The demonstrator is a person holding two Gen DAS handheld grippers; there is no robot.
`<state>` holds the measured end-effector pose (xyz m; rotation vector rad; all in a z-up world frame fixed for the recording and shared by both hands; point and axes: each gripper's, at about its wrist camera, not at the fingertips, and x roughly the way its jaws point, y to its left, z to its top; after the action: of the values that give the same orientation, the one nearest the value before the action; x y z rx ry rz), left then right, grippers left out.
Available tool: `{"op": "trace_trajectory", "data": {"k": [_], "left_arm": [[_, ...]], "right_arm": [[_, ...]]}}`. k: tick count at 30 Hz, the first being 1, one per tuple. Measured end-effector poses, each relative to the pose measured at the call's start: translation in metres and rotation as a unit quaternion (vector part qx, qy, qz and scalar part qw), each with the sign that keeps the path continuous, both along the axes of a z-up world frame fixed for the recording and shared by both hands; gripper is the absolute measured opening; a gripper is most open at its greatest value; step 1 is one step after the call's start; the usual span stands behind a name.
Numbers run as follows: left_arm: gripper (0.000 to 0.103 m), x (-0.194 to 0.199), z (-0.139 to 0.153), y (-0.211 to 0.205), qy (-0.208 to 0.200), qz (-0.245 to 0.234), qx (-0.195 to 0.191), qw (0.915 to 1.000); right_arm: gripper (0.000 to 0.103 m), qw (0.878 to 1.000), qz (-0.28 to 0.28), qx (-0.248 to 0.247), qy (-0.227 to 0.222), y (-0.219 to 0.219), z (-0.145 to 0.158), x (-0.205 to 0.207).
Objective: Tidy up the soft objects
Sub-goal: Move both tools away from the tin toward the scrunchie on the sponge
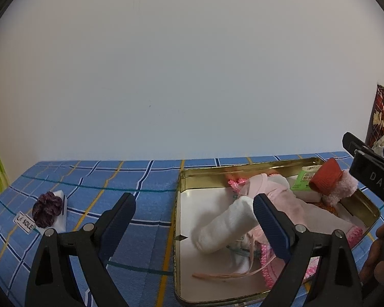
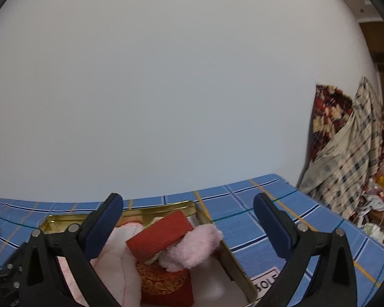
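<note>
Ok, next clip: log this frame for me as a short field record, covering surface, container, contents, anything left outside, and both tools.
surface: blue plaid tablecloth
container: open gold metal tin, right side of the cloth
contents: white sock, pink garments, fluffy pink item, red box, green packet
outside: dark purple scrunchie on a white card, left of the tin
left tool: open, holding nothing, over the tin's left edge
right tool: open, holding nothing, above the red box

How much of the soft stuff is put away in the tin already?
Most of it: the white sock, pink clothes and fluffy pink piece lie in the gold tin. Both grippers, left and right, are open and hold nothing. The purple scrunchie remains out on the blue cloth.
</note>
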<state>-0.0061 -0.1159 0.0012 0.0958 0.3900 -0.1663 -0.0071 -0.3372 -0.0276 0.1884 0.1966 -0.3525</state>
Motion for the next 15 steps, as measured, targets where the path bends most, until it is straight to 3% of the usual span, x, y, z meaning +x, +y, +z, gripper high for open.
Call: {"op": "trace_trajectory", "data": {"k": [5,15], "left_arm": [[0.095,-0.009,0.002,-0.007,-0.004,-0.019,0.015,0.9997],[0.095,-0.019,0.003,0.0,-0.006,-0.03,0.01,0.9995]], "right_arm": [[0.103,1.0,-0.007,0.0,0.006,0.004,-0.001,-0.004],[0.103,1.0,-0.011,0.011,0.009,0.01,-0.003,-0.014]]}}
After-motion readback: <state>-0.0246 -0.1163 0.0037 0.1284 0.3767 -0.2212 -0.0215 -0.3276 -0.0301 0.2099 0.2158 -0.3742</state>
